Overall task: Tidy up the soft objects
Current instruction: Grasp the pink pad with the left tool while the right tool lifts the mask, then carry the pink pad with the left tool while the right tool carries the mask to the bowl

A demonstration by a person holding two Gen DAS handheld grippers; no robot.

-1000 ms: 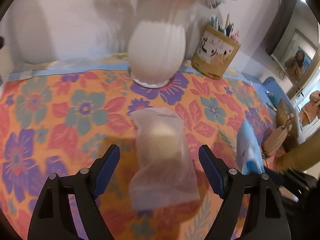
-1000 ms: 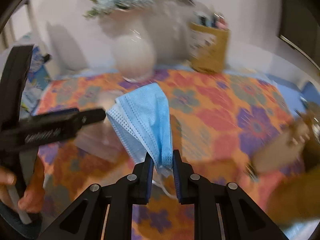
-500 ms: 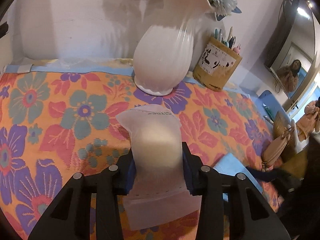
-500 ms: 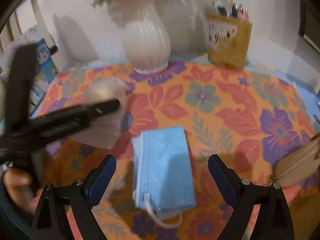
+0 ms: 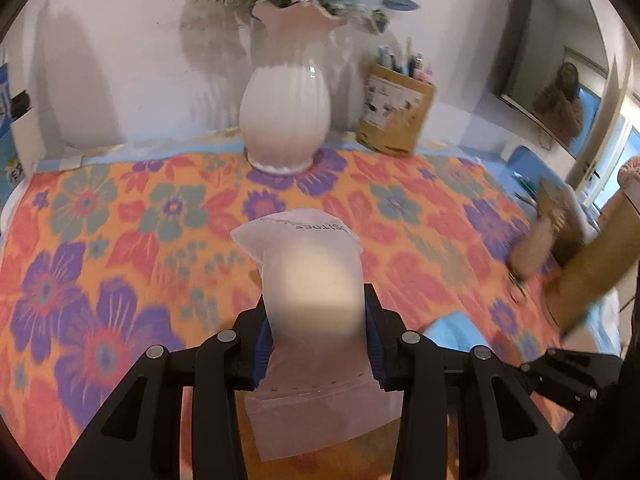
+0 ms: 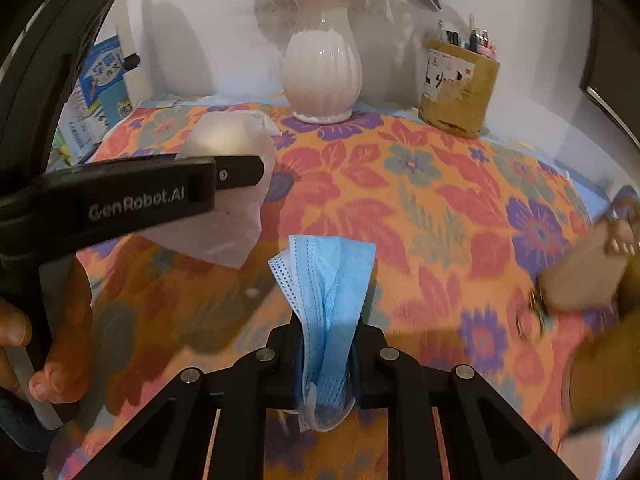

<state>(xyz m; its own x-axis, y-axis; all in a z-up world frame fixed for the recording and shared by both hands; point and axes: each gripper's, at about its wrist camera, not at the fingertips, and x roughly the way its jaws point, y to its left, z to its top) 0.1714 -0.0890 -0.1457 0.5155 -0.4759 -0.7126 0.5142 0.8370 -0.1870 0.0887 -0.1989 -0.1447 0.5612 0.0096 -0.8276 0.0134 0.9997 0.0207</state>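
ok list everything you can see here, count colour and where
pouch: 1, frosted white, clamped in left hand-held gripper
mask: 1, blue, clamped in right hand-held gripper
vase: 1, white, back of table, holding flowers
pen holder: 1, tan, right of vase
tablecloth: 1, orange floral, covering table
purse: 1, beige, right edge, blurred
left hand-held gripper: 1, black, blue pads
right hand-held gripper: 1, black
hand: 1, gripping left handle

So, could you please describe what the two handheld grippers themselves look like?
Both are matte black plastic. The left gripper and the right gripper each have angular fingers with triangular cut-outs, silver round rivets and blue pads at the tips. White "GenRobot.AI" lettering runs along the left one's side. No cables or sleeves show.
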